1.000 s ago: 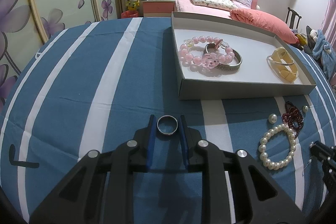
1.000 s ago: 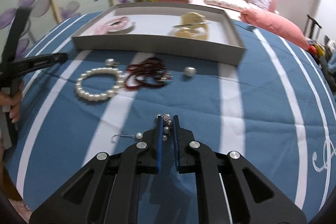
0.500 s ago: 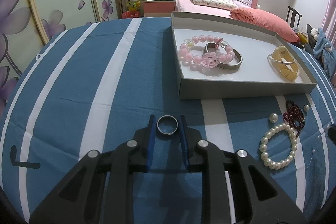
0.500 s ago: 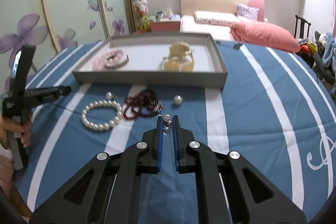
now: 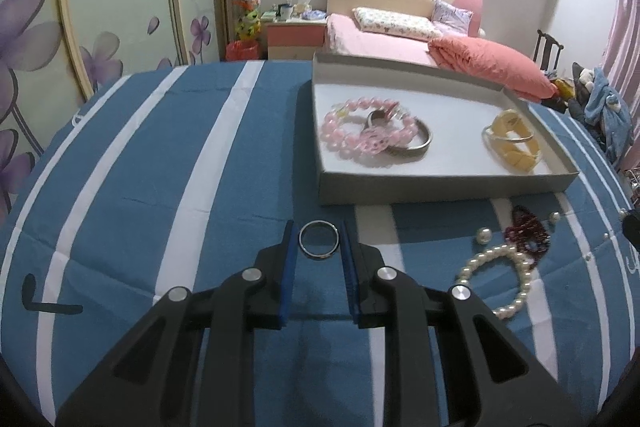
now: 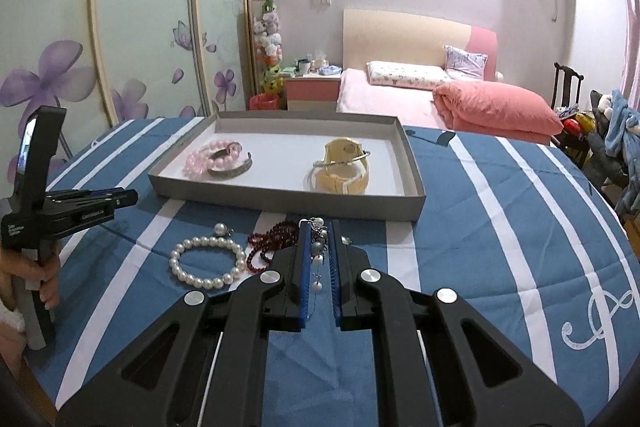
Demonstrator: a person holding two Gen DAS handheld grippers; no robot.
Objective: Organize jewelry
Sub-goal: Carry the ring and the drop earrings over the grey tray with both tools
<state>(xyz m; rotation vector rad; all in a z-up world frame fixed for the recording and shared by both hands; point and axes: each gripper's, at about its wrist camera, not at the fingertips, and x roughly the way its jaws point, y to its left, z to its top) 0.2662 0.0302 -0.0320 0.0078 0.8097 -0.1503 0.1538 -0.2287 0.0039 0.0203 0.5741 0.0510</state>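
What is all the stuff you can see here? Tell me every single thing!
Tray: one, grey, on the striped cloth.
Pink bead bracelet: one, in the tray's left part.
Silver bangle: one, lying against the pink beads.
Yellow bracelet: one, in the tray's right part.
Pearl bracelet: one, white, on the cloth before the tray.
Dark red beads: one bunch, beside the pearls.
Loose pearls: a few, near the red beads.
Striped cloth: one, blue and white.
Bed: one, pink, behind.
Silver ring: one, in the left tool.
Beaded earring: one, in the right tool.
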